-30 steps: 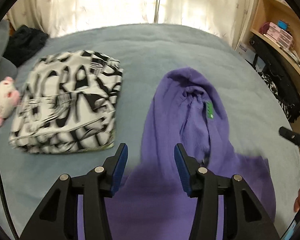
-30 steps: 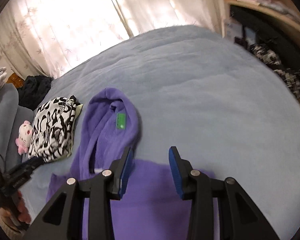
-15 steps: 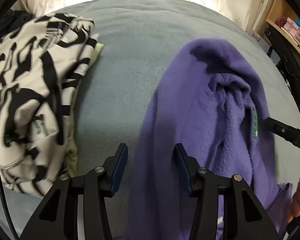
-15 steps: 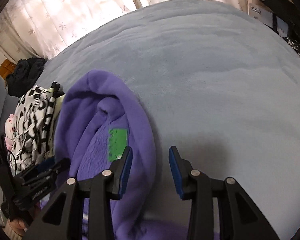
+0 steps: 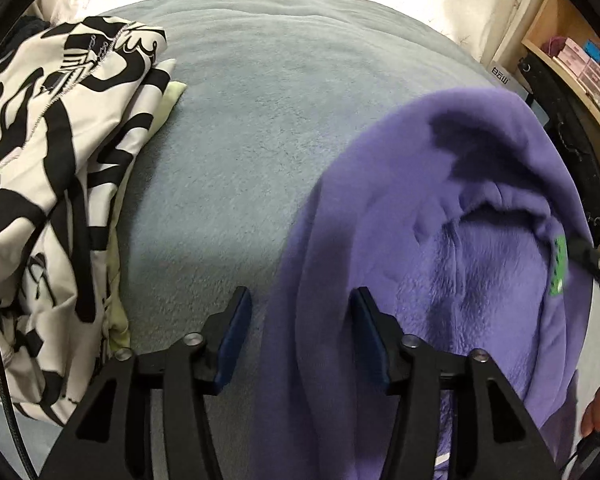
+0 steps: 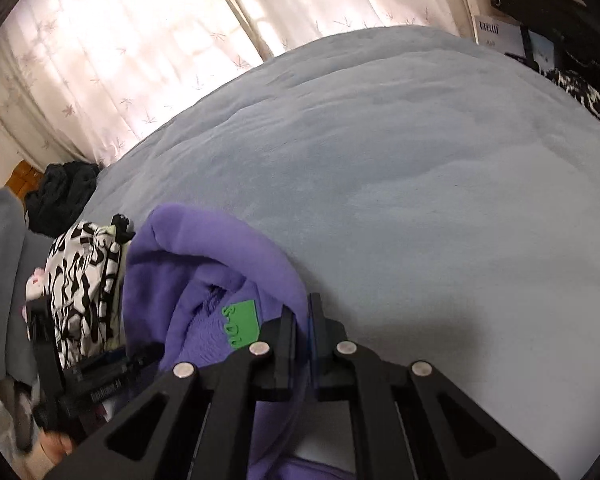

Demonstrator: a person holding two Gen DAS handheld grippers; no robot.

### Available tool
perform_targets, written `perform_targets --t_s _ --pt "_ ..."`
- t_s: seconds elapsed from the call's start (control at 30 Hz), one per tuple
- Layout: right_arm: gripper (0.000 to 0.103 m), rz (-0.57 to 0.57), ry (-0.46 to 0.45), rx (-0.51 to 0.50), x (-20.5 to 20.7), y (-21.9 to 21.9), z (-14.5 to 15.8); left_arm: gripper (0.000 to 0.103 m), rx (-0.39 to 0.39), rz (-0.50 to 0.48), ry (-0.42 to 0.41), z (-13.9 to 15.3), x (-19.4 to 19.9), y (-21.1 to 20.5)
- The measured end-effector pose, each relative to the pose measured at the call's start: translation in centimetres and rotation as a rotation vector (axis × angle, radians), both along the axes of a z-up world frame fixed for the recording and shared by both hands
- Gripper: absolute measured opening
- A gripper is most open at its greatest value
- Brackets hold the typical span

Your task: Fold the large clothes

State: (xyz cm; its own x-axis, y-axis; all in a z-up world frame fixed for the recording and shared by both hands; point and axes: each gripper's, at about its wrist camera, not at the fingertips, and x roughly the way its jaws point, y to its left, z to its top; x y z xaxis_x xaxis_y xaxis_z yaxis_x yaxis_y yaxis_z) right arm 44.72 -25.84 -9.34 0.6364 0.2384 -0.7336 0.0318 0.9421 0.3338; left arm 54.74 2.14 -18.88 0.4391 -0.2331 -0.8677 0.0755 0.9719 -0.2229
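Right gripper (image 6: 302, 320) angled down, clamped on purple hoodie (image 6: 204, 256) hood edge; left gripper (image 5: 300, 332) jaws opening astride its fold.

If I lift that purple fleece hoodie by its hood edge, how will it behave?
Probably floppy: the purple fleece hoodie lies in soft folds on the bed. Its fuzzy pile should resist slipping where the right gripper pinches the rim. It looks bulky, so expect it to drape and drag.

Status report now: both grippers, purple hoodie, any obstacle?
Right gripper shut on purple hoodie hood edge. Left gripper opening, astride hoodie's other edge. Folded patterned garment alongside, clear.
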Motion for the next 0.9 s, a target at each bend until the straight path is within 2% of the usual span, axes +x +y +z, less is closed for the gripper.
perform_targets --t_s 0.1,0.13,0.17,0.2,0.3,0.37,0.47,0.57,0.63,0.7,0.8,0.87,0.9 --pt "0.004 -0.005 -0.015 0.03 -0.8 -0.2 -0.1 0.062 -0.012 0.014 0.015 -0.2 1.0 -0.2" --pt "0.004 -0.005 -0.02 0.032 -0.6 -0.2 -0.1 0.049 -0.001 0.013 0.012 -0.2 1.3 -0.4" --pt "0.004 -0.003 -0.034 0.033 -0.7 -0.1 0.1 0.026 0.008 0.005 -0.011 0.0 1.2 -0.6" --pt "0.004 0.0 -0.044 0.036 -0.5 0.2 0.3 0.008 -0.005 -0.004 -0.019 0.1 1.4 -0.9" --pt "0.004 0.005 -0.075 0.033 -1.2 0.7 1.3 0.007 0.028 0.048 -0.036 0.8 0.9 -1.4" --pt "0.004 0.013 -0.101 0.013 -2.0 1.2 2.3 0.006 0.061 0.057 -0.084 2.2 -0.4 -2.1" --pt "0.004 0.035 -0.148 0.001 -4.0 1.6 4.2 0.006 0.031 0.072 -0.143 5.5 -3.7 -1.1" --pt "0.004 0.059 -0.208 0.016 -7.4 1.6 6.1 0.006 -0.006 0.055 -0.254 10.6 -9.0 0.8" --pt "0.004 0.085 -0.259 0.027 -10.8 1.7 7.5 0.006 -0.028 0.041 -0.29 13.0 -12.2 1.6" --pt "0.004 0.118 -0.311 0.035 -14.0 2.0 8.5 0.006 -0.052 0.017 -0.327 15.1 -17.4 2.7" --pt "0.006 0.16 -0.386 -0.041 -19.8 3.0 8.9 0.007 -0.091 -0.005 -0.303 15.0 -23.7 4.3" --pt "0.007 0.18 -0.387 -0.116 -23.5 3.7 7.7 0.007 -0.071 -0.024 -0.269 13.2 -27.7 4.6" --pt "0.01 0.188 -0.365 -0.162 -25.3 4.0 6.6 0.008 -0.061 -0.035 -0.244 12.0 -29.7 3.4"
